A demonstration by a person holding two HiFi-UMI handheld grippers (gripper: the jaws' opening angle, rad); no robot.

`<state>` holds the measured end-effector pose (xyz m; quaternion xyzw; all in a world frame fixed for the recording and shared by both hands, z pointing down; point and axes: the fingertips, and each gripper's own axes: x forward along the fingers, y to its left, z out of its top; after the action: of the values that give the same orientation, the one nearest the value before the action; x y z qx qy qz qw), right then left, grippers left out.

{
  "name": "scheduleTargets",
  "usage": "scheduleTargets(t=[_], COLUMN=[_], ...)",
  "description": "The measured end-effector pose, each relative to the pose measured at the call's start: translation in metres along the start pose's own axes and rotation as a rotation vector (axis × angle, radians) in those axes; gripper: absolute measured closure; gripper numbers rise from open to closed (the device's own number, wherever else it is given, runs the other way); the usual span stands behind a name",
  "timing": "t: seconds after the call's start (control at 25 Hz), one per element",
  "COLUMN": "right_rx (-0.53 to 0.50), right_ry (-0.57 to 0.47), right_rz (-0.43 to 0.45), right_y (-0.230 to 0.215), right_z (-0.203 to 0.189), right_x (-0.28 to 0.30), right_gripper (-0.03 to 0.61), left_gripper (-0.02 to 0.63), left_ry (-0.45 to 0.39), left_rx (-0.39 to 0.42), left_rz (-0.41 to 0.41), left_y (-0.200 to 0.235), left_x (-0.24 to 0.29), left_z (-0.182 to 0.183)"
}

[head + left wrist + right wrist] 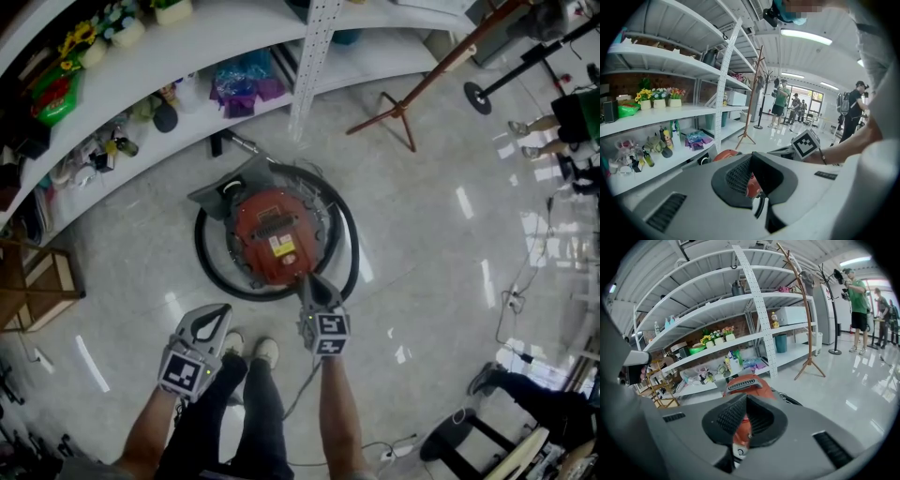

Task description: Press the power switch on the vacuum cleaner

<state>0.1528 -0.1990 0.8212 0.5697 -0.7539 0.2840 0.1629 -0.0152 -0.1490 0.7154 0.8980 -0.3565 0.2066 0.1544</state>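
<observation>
So we've got the red vacuum cleaner (272, 230) sitting on the floor with its black hose (201, 251) looped right around it. Our right gripper (307, 281) is at the vacuum's near end, jaws pressed together with nothing between them. Its tip is over the edge of the red body. In the right gripper view a pale round part of the vacuum shows just below the jaws, but we can't tell if the tip is actually touching. Our left gripper (223, 311) is also pressed together and empty. It hangs nearer to us than the vacuum and off to its left, just above our shoes (251, 349).

Writing-wise, there's a yellow and white label (280, 247) on top of the vacuum, but it's too small to read.

Beyond the vacuum is the white shelf (187, 47). It carries little pots of flowers (715, 340), some bottles and other small clutter. A teal bin (781, 343) stands on a lower board, and we can't see what's in it. A wooden coat stand (403, 103) is off to the vacuum's far right.
</observation>
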Motion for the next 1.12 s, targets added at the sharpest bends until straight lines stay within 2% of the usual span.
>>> scheduleTargets(t=[1.12], right_rx=[-0.019], right_ry=[-0.095], right_rz=[-0.005], right_y=[0.061], right_z=[0.084], right_x=[-0.124], right_gripper=[0.568], left_gripper=[0.606], left_ry=[-0.1], left_rx=[0.062], left_rz=[-0.041], left_y=[-0.056], left_x=[-0.069], left_z=[0.107])
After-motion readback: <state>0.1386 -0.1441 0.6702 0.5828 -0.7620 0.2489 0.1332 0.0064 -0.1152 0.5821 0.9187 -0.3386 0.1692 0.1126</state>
